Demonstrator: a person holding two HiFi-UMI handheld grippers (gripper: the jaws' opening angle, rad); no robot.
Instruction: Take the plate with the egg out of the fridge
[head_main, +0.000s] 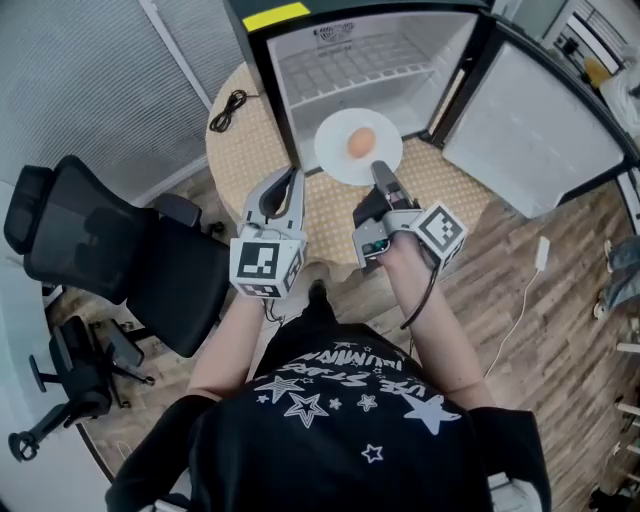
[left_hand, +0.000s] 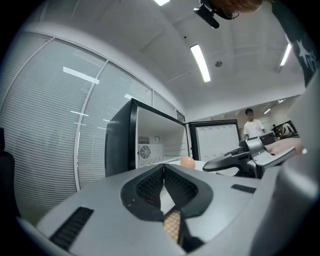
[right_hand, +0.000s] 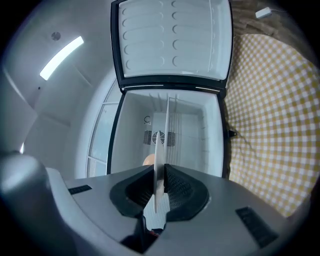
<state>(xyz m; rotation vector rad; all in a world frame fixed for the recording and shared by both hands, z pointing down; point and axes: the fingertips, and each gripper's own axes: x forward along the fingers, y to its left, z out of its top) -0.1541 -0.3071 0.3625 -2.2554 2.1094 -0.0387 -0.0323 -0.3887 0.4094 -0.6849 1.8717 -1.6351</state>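
A white plate (head_main: 340, 158) carrying a brown egg (head_main: 361, 142) hangs level at the mouth of the open fridge (head_main: 350, 60), above the checked table (head_main: 240, 150). My right gripper (head_main: 380, 172) is shut on the plate's near rim. In the right gripper view the plate (right_hand: 160, 150) runs edge-on between the pads, with the egg (right_hand: 148, 160) just to its left. My left gripper (head_main: 292, 178) is shut on nothing, to the left of the plate. In the left gripper view its jaws (left_hand: 164, 169) meet, and the egg (left_hand: 187, 161) shows beyond them.
The fridge door (head_main: 530, 130) stands swung open to the right. A black cable (head_main: 228, 110) lies on the table's left side. A black office chair (head_main: 100, 250) stands to my left. A person (left_hand: 252, 125) stands far back in the room.
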